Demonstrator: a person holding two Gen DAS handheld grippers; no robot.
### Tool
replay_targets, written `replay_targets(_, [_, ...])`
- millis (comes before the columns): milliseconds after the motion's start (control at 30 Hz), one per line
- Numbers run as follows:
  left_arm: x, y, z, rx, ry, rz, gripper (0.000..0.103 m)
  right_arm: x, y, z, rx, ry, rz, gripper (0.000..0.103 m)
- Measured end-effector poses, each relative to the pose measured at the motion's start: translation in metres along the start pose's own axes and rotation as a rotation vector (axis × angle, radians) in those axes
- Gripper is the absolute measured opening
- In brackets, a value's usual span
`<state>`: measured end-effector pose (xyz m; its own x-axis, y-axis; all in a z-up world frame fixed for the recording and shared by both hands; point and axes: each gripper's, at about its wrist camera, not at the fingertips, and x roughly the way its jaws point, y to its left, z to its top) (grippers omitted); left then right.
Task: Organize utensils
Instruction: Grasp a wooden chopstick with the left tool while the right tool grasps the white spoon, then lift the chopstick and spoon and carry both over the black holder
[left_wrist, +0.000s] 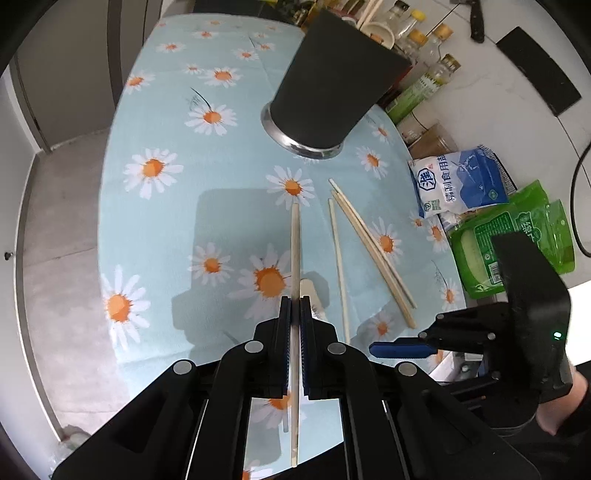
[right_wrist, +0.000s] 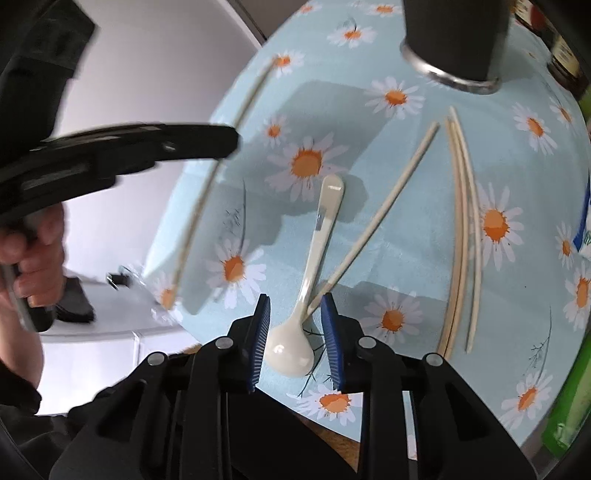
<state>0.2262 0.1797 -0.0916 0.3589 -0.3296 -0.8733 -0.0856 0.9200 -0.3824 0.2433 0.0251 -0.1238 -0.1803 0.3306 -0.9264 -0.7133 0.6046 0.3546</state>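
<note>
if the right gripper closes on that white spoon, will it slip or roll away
The white spoon looks glossy and hard, so it may slide between the pads. Its rounded bowl could rock or pivot when squeezed. A chopstick leans against its handle and would probably shift too.

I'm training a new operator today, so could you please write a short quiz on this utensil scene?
1. True or false: the left gripper is shut on a chopstick.
2. What lies between the open fingers of the right gripper? A) knife B) white spoon C) fork
3. How many chopsticks lie loose on the daisy tablecloth, right of the held one?

Key: 1 true; 2 B; 3 three, a pair lying close together and a single beside them.
</note>
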Motion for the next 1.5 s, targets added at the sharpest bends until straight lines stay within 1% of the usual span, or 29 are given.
replay_targets(67, [-0.005, 0.003, -0.006, -0.012, -0.014, -0.026, 0.004, 0.008, 0.007, 0.006, -0.016, 0.029, -0.039, 0.028])
replay_targets(167, [-0.012, 0.01, -0.015, -0.021, -0.045, -0.04, 0.004, 0.02, 0.012, 0.011, -0.021, 0.063, -0.078, 0.026])
replay_targets(233, [-0.015, 0.017, -0.022, -0.039, -0.06, -0.054, 0.004, 0.028, 0.014, 0.014, -0.019, 0.079, -0.124, 0.021])
replay_targets(300, [-0.016, 0.023, -0.028, -0.055, -0.067, -0.063, 0.004, 0.031, 0.014, 0.017, -0.005, 0.093, -0.141, 0.019])
replay_targets(367, [-0.017, 0.029, -0.034, -0.068, -0.072, -0.069, 0.004, 0.036, 0.015, 0.019, 0.003, 0.115, -0.175, 0.019])
replay_targets(567, [-0.016, 0.04, -0.04, -0.083, -0.08, -0.078, 0.004, 0.05, 0.026, 0.02, 0.031, 0.161, -0.242, 0.019])
replay_targets(667, [-0.016, 0.043, -0.04, -0.079, -0.087, -0.07, 0.004, 0.062, 0.043, 0.028, 0.051, 0.167, -0.301, 0.019])
replay_targets(733, [-0.017, 0.045, -0.042, -0.081, -0.086, -0.078, 0.004, 0.069, 0.05, 0.029, 0.051, 0.171, -0.342, 0.018])
replay_targets(767, [-0.017, 0.046, -0.042, -0.081, -0.086, -0.077, 0.004, 0.072, 0.051, 0.03, 0.067, 0.175, -0.344, 0.017])
replay_targets(800, [-0.017, 0.048, -0.043, -0.08, -0.084, -0.073, 0.004, 0.073, 0.054, 0.031, 0.086, 0.18, -0.343, 0.012])
replay_targets(833, [-0.016, 0.049, -0.043, -0.081, -0.082, -0.074, 0.004, 0.073, 0.051, 0.033, 0.112, 0.186, -0.345, 0.009])
replay_targets(867, [-0.016, 0.05, -0.044, -0.082, -0.079, -0.076, 0.004, 0.073, 0.046, 0.034, 0.13, 0.19, -0.34, 0.008])
replay_targets(967, [-0.012, 0.051, -0.045, -0.073, -0.071, -0.072, 0.004, 0.078, 0.044, 0.037, 0.165, 0.194, -0.326, 0.008])
replay_targets(1100, [-0.008, 0.051, -0.046, -0.072, -0.064, -0.091, 0.004, 0.081, 0.048, 0.04, 0.172, 0.192, -0.335, 0.008])
replay_targets(1200, [-0.009, 0.05, -0.045, -0.065, -0.064, -0.092, 0.004, 0.083, 0.043, 0.04, 0.199, 0.192, -0.293, 0.008])
replay_targets(1500, [-0.01, 0.044, -0.035, -0.048, -0.059, -0.072, 0.004, 0.053, 0.027, 0.05, 0.229, 0.101, -0.204, 0.008])
